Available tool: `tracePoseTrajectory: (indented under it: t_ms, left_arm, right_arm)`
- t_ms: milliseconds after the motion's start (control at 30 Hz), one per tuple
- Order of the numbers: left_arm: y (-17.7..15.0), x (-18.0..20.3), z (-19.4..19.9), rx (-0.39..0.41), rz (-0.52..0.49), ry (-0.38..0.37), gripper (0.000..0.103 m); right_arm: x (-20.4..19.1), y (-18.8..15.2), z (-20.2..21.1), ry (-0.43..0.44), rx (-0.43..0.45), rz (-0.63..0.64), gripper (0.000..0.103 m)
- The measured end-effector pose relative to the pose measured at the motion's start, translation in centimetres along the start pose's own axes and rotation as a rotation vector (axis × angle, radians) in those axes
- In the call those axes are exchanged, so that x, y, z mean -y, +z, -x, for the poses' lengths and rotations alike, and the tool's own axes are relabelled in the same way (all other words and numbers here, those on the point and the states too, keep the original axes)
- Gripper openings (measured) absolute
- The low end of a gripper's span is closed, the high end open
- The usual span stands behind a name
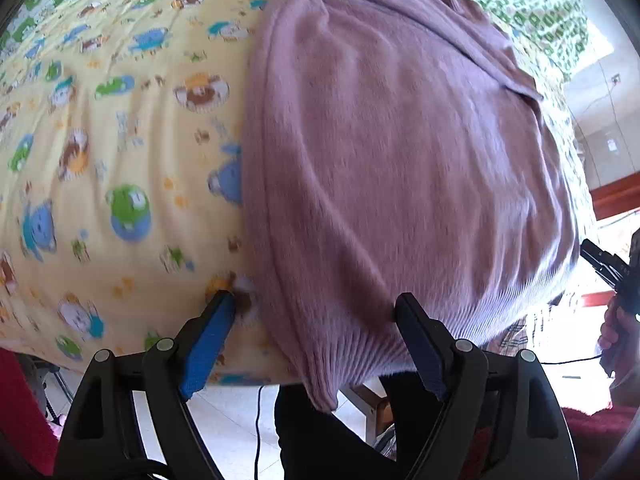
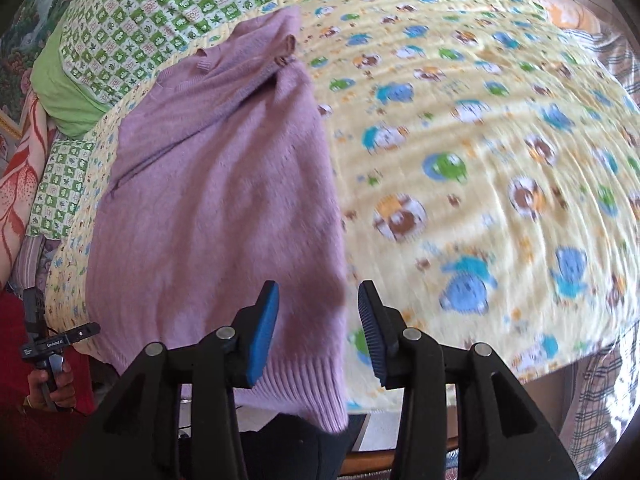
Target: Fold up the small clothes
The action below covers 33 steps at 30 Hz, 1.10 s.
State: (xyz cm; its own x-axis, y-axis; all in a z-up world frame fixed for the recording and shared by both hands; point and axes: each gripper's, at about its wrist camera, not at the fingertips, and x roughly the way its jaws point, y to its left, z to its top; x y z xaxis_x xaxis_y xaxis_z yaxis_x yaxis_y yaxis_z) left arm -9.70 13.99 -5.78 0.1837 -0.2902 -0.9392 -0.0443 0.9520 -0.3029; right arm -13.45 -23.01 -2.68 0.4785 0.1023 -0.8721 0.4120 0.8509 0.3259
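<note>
A pink knitted sweater (image 1: 400, 160) lies spread on a yellow cartoon-print blanket (image 1: 100, 140), its ribbed hem hanging over the near edge. My left gripper (image 1: 316, 304) is open, its jaws straddling the sweater's left hem corner, empty. In the right wrist view the sweater (image 2: 216, 200) lies left of centre on the blanket (image 2: 480, 160). My right gripper (image 2: 318, 296) is open above the sweater's right hem corner, holding nothing. The other gripper shows at the right edge of the left wrist view (image 1: 604, 264) and at the left edge of the right wrist view (image 2: 52, 344).
A green-and-white checked cover (image 2: 160, 12) and a green pillow (image 2: 64, 92) lie at the far end of the bed. A plaid cloth (image 2: 600, 400) hangs at the right. The floor and a cable (image 1: 258, 420) show below the bed edge.
</note>
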Motion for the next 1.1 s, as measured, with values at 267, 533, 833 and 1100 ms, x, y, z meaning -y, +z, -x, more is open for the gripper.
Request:
tracePoseTrajectory:
  t_ms: [267, 533, 833, 1100]
  left_arm:
    - [-1.4, 0.2, -1.0, -0.012, 0.022, -0.031, 0.085]
    - [-1.5, -0.4, -0.8, 0.005, 0.028, -0.026, 0.078]
    - [-1.3, 0.6, -0.5, -0.006, -0.037, 0.018, 0.011]
    - [0.0, -0.5, 3.1, 0.062, 0.029, -0.164, 0.007]
  right_arm:
    - [1.0, -3.4, -1.1, 0.036, -0.052, -0.015, 0.046]
    - [-0.1, -4.5, -2.0, 0.175, -0.045, -0.011, 0.049]
    - [2.0, -4.9, -2.2, 0.23, -0.039, -0.068, 0.011]
    - [0.9, -4.2, -0.5, 0.34, -0.019, -0.054, 0.009]
